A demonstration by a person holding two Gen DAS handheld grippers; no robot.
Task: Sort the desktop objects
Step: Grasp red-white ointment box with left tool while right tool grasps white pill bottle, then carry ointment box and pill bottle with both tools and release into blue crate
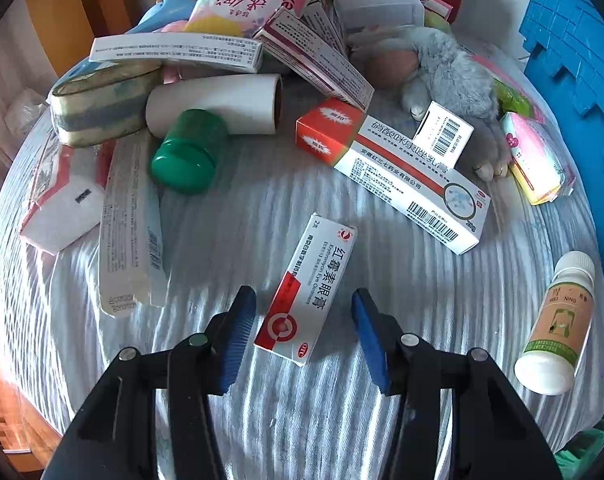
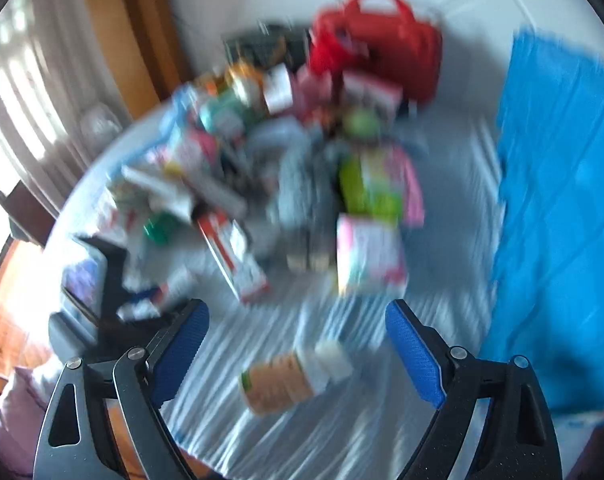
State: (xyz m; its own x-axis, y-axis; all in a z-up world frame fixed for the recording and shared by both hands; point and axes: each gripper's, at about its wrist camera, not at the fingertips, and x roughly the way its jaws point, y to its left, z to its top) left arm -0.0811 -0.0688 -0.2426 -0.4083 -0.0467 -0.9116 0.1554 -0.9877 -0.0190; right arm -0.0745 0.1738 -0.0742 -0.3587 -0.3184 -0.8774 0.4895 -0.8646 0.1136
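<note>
- The left gripper is held spread, jaws either side of the small ointment box at lower centre, nothing clamped yet.
- The right gripper is likewise released, framing the lying bottle; the view is blurred.
- Bare cloth is left around the box; the pile is crowded at the top, the blue crate at the right edge.

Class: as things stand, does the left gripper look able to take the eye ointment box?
Probably yes: the left gripper is open, the eye ointment box lies between its fingers, nothing on top.
</note>
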